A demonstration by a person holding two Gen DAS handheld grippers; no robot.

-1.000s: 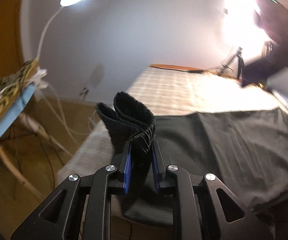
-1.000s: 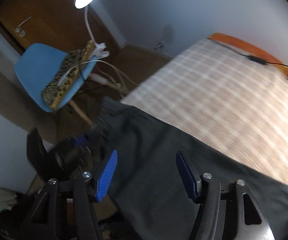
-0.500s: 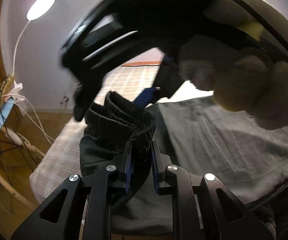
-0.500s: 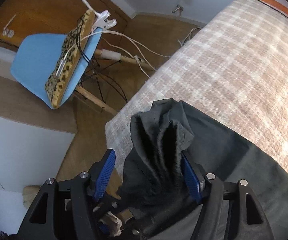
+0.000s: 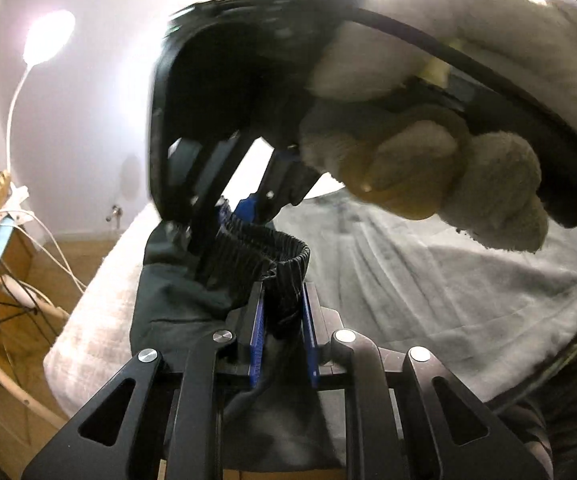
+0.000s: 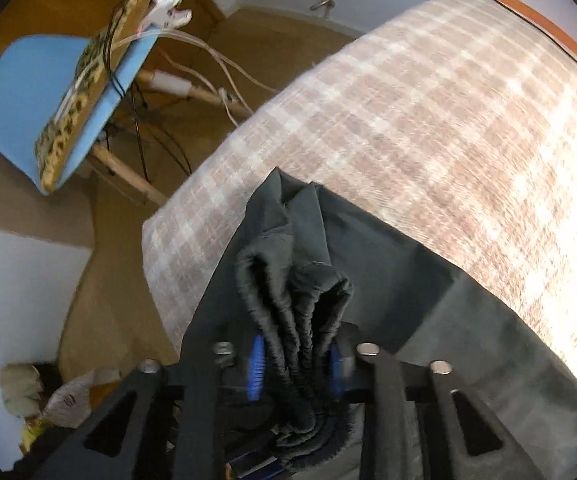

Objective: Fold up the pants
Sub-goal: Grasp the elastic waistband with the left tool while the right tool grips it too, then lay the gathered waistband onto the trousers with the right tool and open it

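Left wrist view: the left tongs (image 5: 282,318) pinch the ribbed elastic waistband of the dark pants (image 5: 428,280), which lie on the checked bed (image 6: 428,120). Above, a gloved right hand (image 5: 428,160) angles the right tongs (image 6: 295,364) down, clamped on bunched waistband folds.

Black hand-held gripper (image 5: 282,334), blue pads (image 5: 257,330), silver screws, fuzzy white glove (image 5: 428,168).

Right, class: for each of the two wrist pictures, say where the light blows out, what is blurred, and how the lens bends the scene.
Left wrist view: the lamp and the top edge glare to white; the gloved hand looms large and soft. Right wrist view: the checked bedspread is smeared and overexposed at its right; the right gripper on the waistband is slightly blurred. Both curve toward the rim.
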